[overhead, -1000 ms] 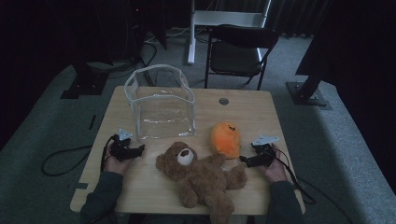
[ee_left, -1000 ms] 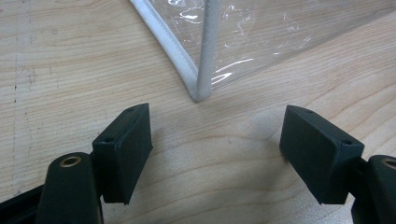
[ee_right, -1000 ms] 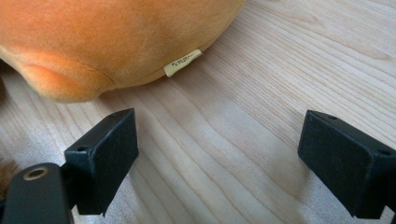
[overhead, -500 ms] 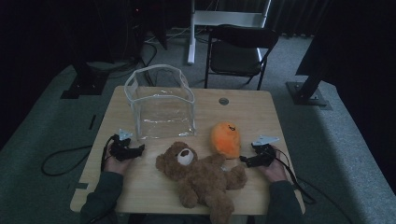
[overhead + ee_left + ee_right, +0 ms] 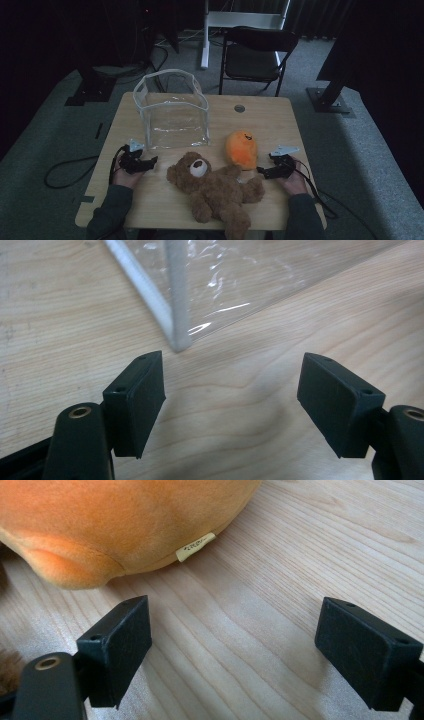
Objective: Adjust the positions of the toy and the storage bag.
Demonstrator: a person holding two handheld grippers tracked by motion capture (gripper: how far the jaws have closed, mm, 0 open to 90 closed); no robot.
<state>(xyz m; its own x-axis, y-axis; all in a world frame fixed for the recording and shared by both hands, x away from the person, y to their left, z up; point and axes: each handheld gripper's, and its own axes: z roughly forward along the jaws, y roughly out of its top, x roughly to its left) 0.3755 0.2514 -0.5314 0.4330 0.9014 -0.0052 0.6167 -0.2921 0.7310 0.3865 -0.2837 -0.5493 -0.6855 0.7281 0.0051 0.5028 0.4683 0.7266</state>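
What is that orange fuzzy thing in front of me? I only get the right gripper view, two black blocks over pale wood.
Observer: A round orange plush toy with a small dark face on top, as the high view shows. It lies on the wooden table, just ahead of the right gripper.
Operator: Anything beside it?
Observer: A brown teddy bear lies on its back, one paw almost reaching the orange toy.
Operator: And the other hand?
Observer: The left gripper rests on the table with jaws open, pointing at the corner of a clear plastic bag that stands open.
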